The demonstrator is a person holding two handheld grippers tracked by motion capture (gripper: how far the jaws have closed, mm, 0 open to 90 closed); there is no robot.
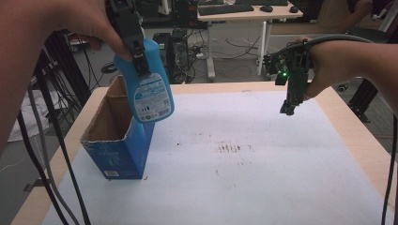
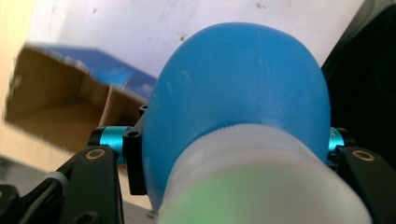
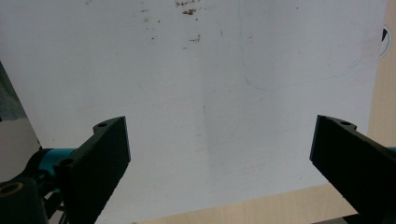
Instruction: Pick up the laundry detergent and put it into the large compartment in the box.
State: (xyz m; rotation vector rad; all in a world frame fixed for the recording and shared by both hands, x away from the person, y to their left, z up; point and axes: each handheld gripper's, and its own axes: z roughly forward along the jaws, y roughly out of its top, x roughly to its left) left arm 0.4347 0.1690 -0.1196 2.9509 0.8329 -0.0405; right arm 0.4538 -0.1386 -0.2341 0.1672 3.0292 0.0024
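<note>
The high camera looks forward and down over the whole table (image 1: 263, 154). Each gripper camera looks down from close above it. All three see its white top.

The counter (image 1: 347, 126) was light wood, and a white sheet (image 1: 263, 178) covered most of its top, leaving bare wood along the left, right and far edges. An open blue cardboard box (image 1: 117, 140) stood directly on the sheet near its left edge, brown inside. Small brownish specks (image 1: 230, 149) marked the sheet near its middle, well apart from the box.
</note>
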